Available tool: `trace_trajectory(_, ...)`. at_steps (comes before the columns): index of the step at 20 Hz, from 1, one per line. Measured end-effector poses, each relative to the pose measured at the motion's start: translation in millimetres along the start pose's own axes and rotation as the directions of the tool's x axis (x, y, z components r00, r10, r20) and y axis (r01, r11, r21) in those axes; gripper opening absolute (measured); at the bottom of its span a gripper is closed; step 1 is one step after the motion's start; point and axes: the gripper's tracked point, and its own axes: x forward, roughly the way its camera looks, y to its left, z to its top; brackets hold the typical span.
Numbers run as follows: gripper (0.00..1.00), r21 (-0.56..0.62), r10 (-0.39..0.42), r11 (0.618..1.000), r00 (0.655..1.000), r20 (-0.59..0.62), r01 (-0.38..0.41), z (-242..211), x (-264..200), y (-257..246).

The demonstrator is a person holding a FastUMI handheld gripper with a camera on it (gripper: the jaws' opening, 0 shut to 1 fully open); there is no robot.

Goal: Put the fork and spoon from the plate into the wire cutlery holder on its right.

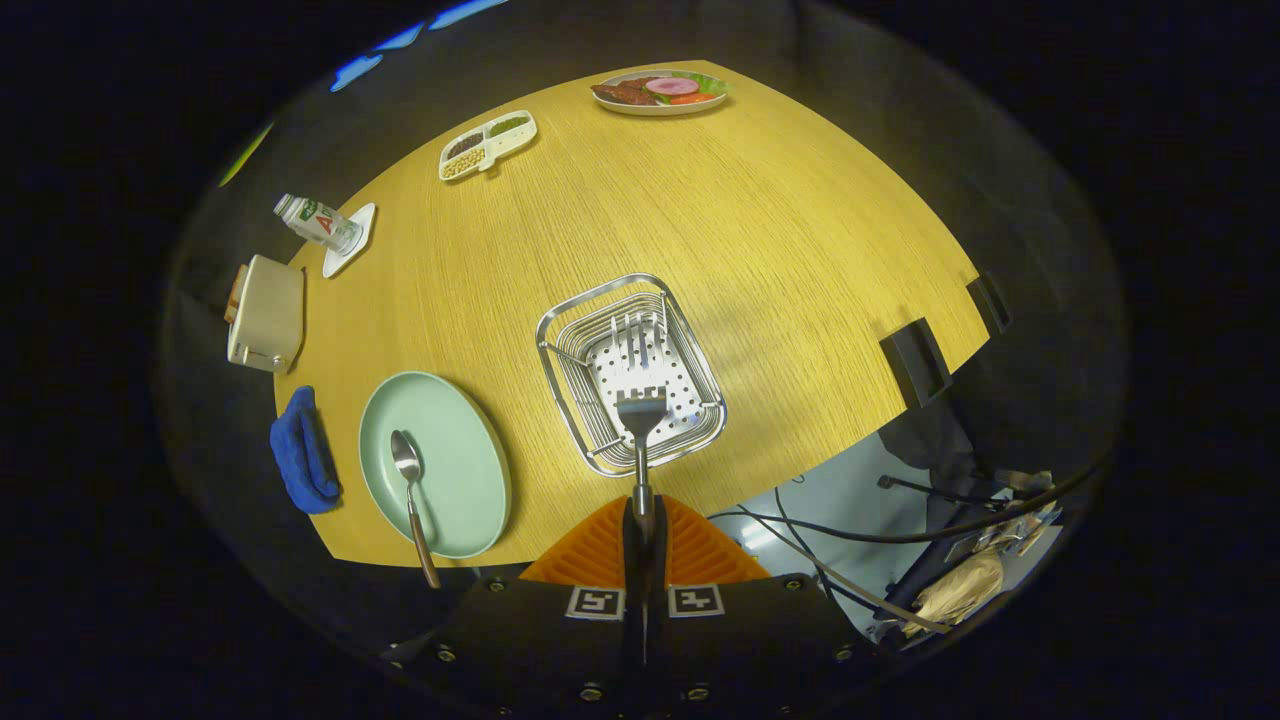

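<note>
My gripper [641, 520] is shut on the fork [641, 425], holding it by the handle between the orange fingers [590, 550]. The fork points forward, and its tines hang over the wire cutlery holder [690, 325], a chrome basket with a perforated bottom. To the left of the holder lies the pale green plate [465, 470]. On the plate rests the spoon [408, 465], bowl pointing away, its brown handle sticking out over the plate's near rim.
A blue cloth [300, 455] lies left of the plate. Farther left stand a cream toaster [265, 312] and a tipped bottle [318, 222] on a white coaster. A divided snack tray [487, 145] and a food plate [660, 92] sit far across the wooden table [780, 230]. Cables [850, 525] run below the table's edge.
</note>
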Motion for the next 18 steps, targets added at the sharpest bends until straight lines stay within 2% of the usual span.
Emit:
trace_trajectory(1, 0.02, 0.000, 0.001, 1.000, 1.000, -0.005, -0.001, 3, 0, -1)
trace_trajectory(2, 0.06, -0.003, -0.003, 1.000, 1.000, -0.007, 0.003, 3, -2, -2)
trace_trajectory(12, 0.11, -0.044, -0.028, 0.999, 1.000, -0.007, 0.027, 25, -7, -2)
trace_trajectory(13, 0.15, -0.051, -0.045, 0.998, 0.999, 0.009, 0.046, 28, -9, -4)
trace_trajectory(16, 0.45, -0.019, 0.016, 1.000, 0.999, 0.033, -0.015, 35, -13, 8)
trace_trajectory(18, 0.45, -0.001, -0.001, 1.000, 0.996, 0.091, 0.001, 44, -17, 1)
